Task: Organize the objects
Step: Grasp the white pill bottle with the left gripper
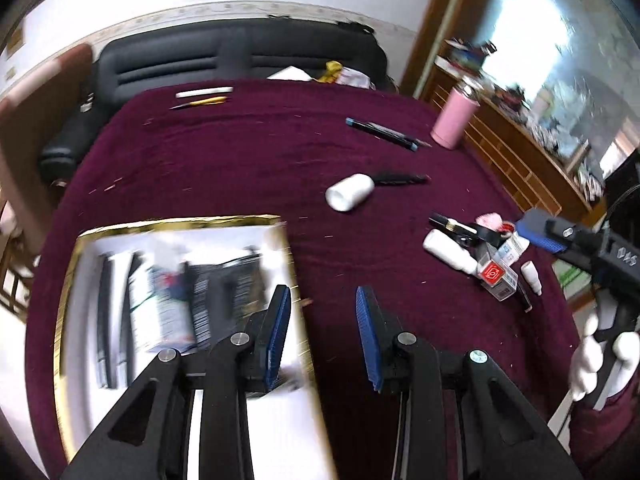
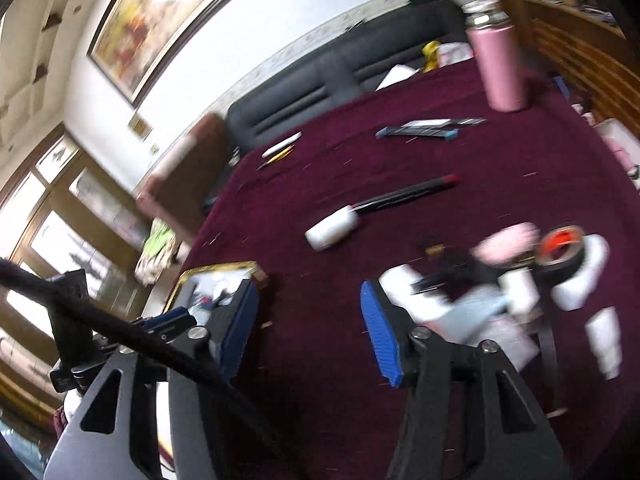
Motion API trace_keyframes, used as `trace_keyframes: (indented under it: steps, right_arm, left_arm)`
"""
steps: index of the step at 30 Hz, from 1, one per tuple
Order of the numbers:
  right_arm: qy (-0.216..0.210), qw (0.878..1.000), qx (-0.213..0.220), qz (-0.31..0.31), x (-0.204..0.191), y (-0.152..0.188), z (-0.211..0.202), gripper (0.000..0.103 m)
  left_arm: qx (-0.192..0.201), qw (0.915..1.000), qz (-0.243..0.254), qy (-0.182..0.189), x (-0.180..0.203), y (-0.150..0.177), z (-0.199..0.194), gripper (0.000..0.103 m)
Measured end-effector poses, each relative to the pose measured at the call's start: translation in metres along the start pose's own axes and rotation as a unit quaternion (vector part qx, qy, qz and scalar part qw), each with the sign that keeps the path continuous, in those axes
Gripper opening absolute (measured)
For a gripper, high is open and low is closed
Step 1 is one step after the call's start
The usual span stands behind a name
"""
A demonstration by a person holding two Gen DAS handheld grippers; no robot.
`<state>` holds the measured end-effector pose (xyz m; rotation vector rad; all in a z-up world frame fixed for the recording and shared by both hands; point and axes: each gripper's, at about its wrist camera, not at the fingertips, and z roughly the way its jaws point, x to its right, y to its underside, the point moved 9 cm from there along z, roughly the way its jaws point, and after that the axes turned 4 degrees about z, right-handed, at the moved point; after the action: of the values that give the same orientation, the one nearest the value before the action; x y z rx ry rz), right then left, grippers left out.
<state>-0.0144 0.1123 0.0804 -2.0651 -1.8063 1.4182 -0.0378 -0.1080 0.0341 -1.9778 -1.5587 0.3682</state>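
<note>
We take the gold-rimmed tray at the lower left of the left wrist view as the place where things are being gathered; it already holds dark pens and printed packets, though blur hides the detail. What remains to sort lies mostly in a cluster at the right of that view: a small white bottle, a clear box with a red label, a pink piece, a black clip-like item, all touching or overlapping. Nearer the middle a white pill bottle lies on its side, just beside a dark pen. We judge these light and rigid; the bottle is smooth and round, apt to roll, so we would take it across its body. Pens want a pinch at mid-length.

The left gripper hangs over the tray's right rim, fingers parted and empty. The right gripper sits beside the cluster, fingers released, nothing between them.

The maroon-covered worktop has open room across its middle. A tall pink flask stands near the far right edge, and a blue-tipped pen lies just left of it.
</note>
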Motion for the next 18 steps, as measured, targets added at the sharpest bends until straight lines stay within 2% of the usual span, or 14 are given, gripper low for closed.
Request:
trace_keyframes:
  steps: [4, 7, 9, 14, 18]
  right_arm:
    - [0.006, 0.999, 0.025, 0.021, 0.039, -0.016, -0.018, 0.056]
    - [0.005, 0.999, 0.026, 0.033, 0.058, -0.021, -0.017, 0.056]
    - [0.003, 0.999, 0.020, 0.039, 0.070, -0.024, -0.014, 0.056]
    - [0.005, 0.999, 0.005, 0.041, 0.083, -0.036, -0.002, 0.056]
    - [0.015, 0.999, -0.004, 0.029, 0.086, -0.049, 0.006, 0.056]
  left_arm:
    - [-0.014, 0.9995, 0.027, -0.013, 0.026, -0.016, 0.034, 0.029]
    - [-0.019, 0.9971, 0.059, -0.044, 0.037, -0.034, 0.064, 0.028]
    - [-0.024, 0.9949, 0.083, -0.052, 0.042, -0.046, 0.086, 0.028]
    - [-0.037, 0.9857, 0.139, -0.088, 0.037, -0.072, 0.139, 0.029]
    - [-0.048, 0.9773, 0.179, -0.103, 0.036, -0.086, 0.168, 0.029]
